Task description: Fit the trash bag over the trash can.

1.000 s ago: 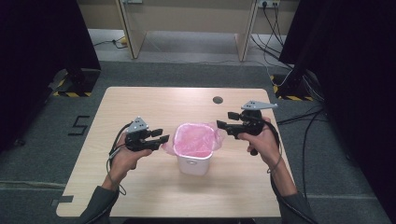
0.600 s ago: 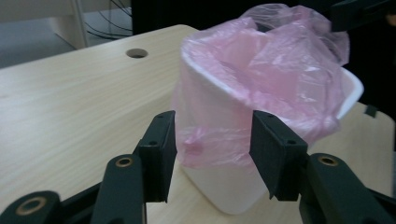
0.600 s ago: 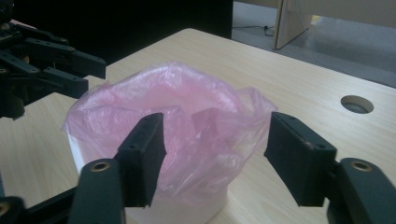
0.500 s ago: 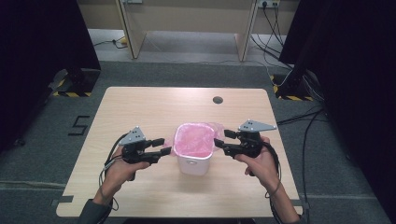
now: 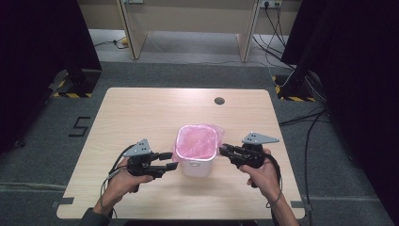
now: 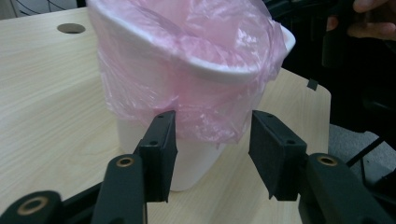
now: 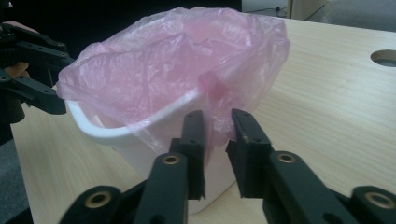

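I have both grippers at the bin (image 5: 196,162), which stands near the front middle of the table (image 5: 141,113); a pink bag (image 5: 197,141) lines it, its edge folded out over the rim and hanging down the white walls; I judge the work to be seating or tugging that skirt of film down on both sides.

My left gripper (image 5: 170,160) sits at the bin's left flank; in the left gripper view (image 6: 212,154) its jaws stand wide apart and hold nothing, the loose hem of the bag hanging just between and above their tips; that is why I hold it low and level, so the pads can close on the hem rather than on the hard wall.

My right gripper (image 5: 225,150) is at the opposite flank; in the right gripper view (image 7: 217,140) the jaws are nearly closed with a fold of pink film running down between them; whether they truly pinch it or only bracket it I cannot tell.

Against a second ago, both hands have dropped toward me and come lower beside the bin; the right one then sat higher, near the rim's far corner; the bin itself looks unmoved, and the bag's rim looks tidier at the right corner.
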`<action>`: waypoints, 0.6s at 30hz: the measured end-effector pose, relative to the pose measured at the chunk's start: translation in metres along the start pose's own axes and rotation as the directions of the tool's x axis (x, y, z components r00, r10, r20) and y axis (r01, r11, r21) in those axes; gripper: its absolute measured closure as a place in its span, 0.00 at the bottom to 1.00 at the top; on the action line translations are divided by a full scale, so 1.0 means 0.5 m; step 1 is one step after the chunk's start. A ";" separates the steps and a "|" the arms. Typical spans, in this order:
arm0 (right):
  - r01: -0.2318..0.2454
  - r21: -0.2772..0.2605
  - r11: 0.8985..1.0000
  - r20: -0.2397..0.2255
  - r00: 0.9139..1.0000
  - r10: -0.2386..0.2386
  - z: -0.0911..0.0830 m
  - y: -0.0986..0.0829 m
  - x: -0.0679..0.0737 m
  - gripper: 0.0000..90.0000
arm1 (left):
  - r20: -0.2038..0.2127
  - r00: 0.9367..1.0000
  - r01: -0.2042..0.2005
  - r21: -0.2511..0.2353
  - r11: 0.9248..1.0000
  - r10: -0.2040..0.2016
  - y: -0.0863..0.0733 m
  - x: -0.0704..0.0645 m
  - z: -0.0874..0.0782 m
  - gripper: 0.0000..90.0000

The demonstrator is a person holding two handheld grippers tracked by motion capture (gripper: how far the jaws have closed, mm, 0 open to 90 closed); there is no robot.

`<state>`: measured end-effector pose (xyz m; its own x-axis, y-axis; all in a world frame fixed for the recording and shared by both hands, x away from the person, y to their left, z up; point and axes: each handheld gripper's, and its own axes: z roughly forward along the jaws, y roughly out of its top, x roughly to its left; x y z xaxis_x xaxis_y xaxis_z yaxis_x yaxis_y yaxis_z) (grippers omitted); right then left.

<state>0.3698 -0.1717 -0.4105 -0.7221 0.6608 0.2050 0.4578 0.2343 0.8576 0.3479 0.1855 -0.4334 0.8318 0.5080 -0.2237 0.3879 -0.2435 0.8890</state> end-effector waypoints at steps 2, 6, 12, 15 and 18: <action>0.025 0.003 1.000 0.013 1.000 -0.025 0.005 -0.002 0.006 0.91 | 0.014 1.000 -0.022 0.007 1.000 0.022 -0.006 -0.006 0.013 0.70; 0.054 0.011 0.998 0.019 0.998 -0.054 0.011 -0.005 0.011 0.94 | 0.020 0.999 -0.035 0.019 0.999 0.035 -0.011 -0.008 0.023 0.90; 0.066 0.021 0.998 0.011 0.998 -0.067 0.016 -0.013 0.013 0.96 | 0.025 0.997 -0.071 0.034 0.997 0.070 -0.010 -0.011 0.030 0.98; 0.084 0.044 0.995 0.010 0.996 -0.085 0.020 -0.016 0.017 0.97 | 0.030 0.997 -0.076 0.037 0.996 0.075 -0.009 -0.013 0.032 0.98; 0.097 0.058 0.994 0.013 0.995 -0.098 0.018 -0.016 0.018 0.98 | 0.034 0.994 -0.101 0.047 0.994 0.100 -0.007 -0.019 0.031 0.98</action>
<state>0.3644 -0.1609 -0.4197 -0.7566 0.6440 0.1133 0.4144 0.3382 0.8449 0.3447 0.1684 -0.4404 0.8792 0.4530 -0.1474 0.3200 -0.3325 0.8872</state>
